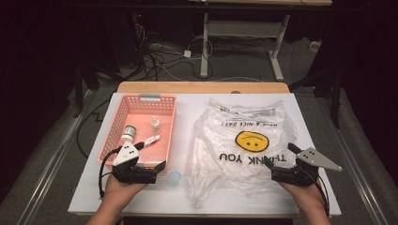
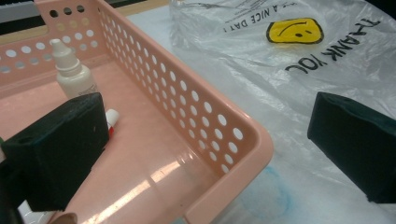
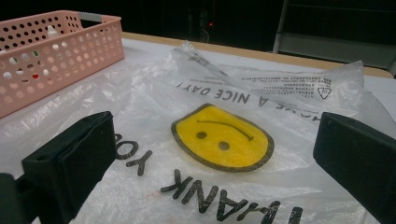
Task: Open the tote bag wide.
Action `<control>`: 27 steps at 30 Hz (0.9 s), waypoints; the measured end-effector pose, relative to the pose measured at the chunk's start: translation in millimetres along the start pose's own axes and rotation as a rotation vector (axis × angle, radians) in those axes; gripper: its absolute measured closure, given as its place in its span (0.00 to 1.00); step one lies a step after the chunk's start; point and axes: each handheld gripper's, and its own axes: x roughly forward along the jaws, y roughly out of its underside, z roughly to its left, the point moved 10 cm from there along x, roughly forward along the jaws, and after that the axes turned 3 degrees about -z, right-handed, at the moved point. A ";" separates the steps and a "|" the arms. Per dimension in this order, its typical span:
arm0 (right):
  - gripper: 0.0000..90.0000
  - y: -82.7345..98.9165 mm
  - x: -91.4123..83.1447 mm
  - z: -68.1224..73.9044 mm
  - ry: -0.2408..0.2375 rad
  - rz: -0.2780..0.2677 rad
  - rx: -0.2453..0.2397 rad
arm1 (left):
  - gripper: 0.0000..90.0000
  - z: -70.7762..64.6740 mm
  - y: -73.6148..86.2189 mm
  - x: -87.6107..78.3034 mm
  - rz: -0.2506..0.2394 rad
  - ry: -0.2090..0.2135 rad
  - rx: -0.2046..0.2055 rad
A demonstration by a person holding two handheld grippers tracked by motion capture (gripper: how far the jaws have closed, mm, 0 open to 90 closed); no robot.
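Note:
A pink perforated basket (image 1: 165, 105) stands on the left of the white table top. It holds a white dropper bottle (image 1: 155, 124), a round jar with a green band (image 1: 128, 133) and a small white-and-red tube (image 1: 151, 140). To the right lies a clear plastic bag (image 1: 220, 140) printed with a yellow smiley (image 1: 248, 141). My left gripper (image 1: 150, 156) is open and straddles the basket's near right corner (image 2: 219, 135), one jaw inside near the dropper bottle (image 2: 72, 74). My right gripper (image 1: 280, 156) is open, low over the bag (image 3: 154, 107), facing the smiley (image 3: 223, 137).
A small bluish round thing (image 1: 175, 178) lies on the table between basket and bag, near the front edge. The white top (image 1: 141, 199) rests on a wooden table whose far edge (image 1: 202, 87) shows. Beyond it are cables and desk legs on the floor.

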 end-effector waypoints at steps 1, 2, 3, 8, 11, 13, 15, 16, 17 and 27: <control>0.00 -0.1 0.3 0.0 -0.001 0.002 0.000 | 0.00 0.2 -0.6 -0.7 -0.005 0.002 -0.007; 0.00 -0.3 0.7 0.2 -0.003 0.002 -0.003 | 0.00 0.7 -1.3 -1.2 -0.008 0.002 -0.010; 0.00 -0.3 0.7 0.2 -0.003 0.002 -0.003 | 0.00 1.1 -1.9 -1.7 -0.011 0.003 -0.010; 0.00 -2.5 -0.6 0.8 -0.005 -0.006 -0.004 | 0.00 2.0 -0.4 1.9 0.000 0.003 0.013; 0.00 -1.8 -1.5 0.5 -0.006 -0.003 -0.001 | 0.00 -0.1 -0.2 2.3 -0.002 0.020 0.022; 0.00 -1.9 -1.8 1.5 -0.008 0.004 0.000 | 0.00 -0.4 0.6 1.9 0.009 0.020 0.012; 0.01 -3.7 -2.3 3.6 -0.015 0.002 0.006 | 0.00 -0.1 -0.2 0.8 0.007 0.023 0.000; 0.01 -4.9 -2.6 4.5 -0.014 0.001 0.007 | 0.00 -0.1 -1.2 -0.2 -0.004 0.030 -0.006; 0.01 -4.9 -2.6 4.5 -0.014 0.001 0.007 | 0.00 0.4 -1.7 -1.2 -0.008 0.028 -0.010; 0.05 -12.3 -12.0 -8.9 0.024 0.004 -0.003 | 0.00 -11.8 -5.9 -2.8 -0.032 0.073 -0.001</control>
